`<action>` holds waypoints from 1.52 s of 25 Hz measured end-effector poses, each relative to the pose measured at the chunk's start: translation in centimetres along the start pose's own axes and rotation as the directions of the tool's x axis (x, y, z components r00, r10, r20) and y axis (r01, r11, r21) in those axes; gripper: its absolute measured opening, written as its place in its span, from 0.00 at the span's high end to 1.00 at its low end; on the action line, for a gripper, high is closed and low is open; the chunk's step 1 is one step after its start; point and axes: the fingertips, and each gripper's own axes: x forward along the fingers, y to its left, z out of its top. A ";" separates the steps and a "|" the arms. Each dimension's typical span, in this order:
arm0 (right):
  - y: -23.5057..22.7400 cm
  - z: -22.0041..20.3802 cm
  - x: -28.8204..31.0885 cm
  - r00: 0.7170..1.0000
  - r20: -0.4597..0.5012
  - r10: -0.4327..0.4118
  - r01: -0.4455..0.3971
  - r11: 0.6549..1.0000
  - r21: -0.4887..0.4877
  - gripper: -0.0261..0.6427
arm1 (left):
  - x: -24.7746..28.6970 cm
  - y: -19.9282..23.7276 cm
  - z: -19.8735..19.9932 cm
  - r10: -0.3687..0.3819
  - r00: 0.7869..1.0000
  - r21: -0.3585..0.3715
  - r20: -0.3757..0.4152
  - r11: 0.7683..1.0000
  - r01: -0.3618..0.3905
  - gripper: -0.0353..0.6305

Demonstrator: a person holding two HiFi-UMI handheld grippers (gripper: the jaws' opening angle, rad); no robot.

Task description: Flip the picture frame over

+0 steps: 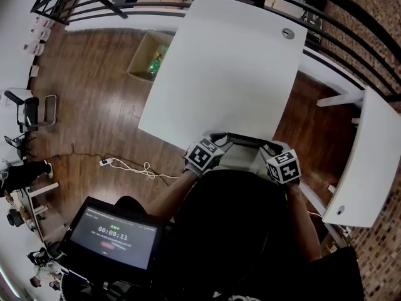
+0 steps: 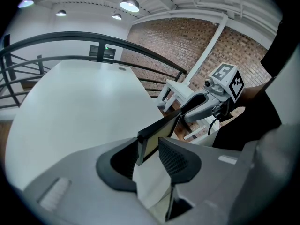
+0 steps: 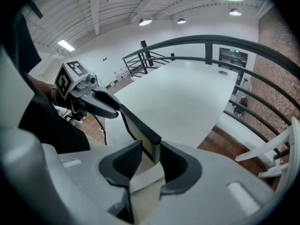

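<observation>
The picture frame (image 1: 243, 140) has a black rim and a pale panel. It stands tilted on edge over the near edge of the white table (image 1: 225, 68). My left gripper (image 1: 217, 144) is shut on its left end, and the frame's corner (image 2: 152, 137) sits between the dark pads. My right gripper (image 1: 270, 148) is shut on the right end, with that corner (image 3: 143, 132) clamped in its jaws. Each gripper shows in the other's view at the frame's far end: the right gripper (image 2: 202, 108) and the left gripper (image 3: 104, 103). A white sheet lies under the jaws.
A black railing (image 1: 351, 17) curves round the table's far side. A second white table (image 1: 369, 162) stands to the right. On the wooden floor at left are a cardboard box (image 1: 149, 55) and a power strip with cable (image 1: 125, 165). A screen with a timer (image 1: 113, 234) sits near my body.
</observation>
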 end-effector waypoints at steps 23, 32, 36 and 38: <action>-3.6 2.1 2.1 0.997 -0.064 0.051 -0.050 0.999 0.007 0.81 | 2.6 2.9 2.2 0.005 0.999 -0.056 -0.045 0.998 -0.007 0.74; -4.5 3.1 2.4 0.994 -0.094 0.057 -0.057 0.998 0.004 0.80 | 3.0 3.4 3.0 0.010 0.998 -0.083 -0.069 0.996 -0.016 0.73; -5.4 3.2 3.7 0.992 -0.104 0.066 -0.065 0.998 0.010 0.80 | 4.0 4.3 2.7 0.010 0.996 -0.089 -0.086 0.996 -0.018 0.73; -5.9 3.3 4.2 0.991 -0.110 0.070 -0.069 0.998 0.011 0.80 | 4.5 4.7 2.8 0.009 0.995 -0.095 -0.095 0.995 -0.019 0.73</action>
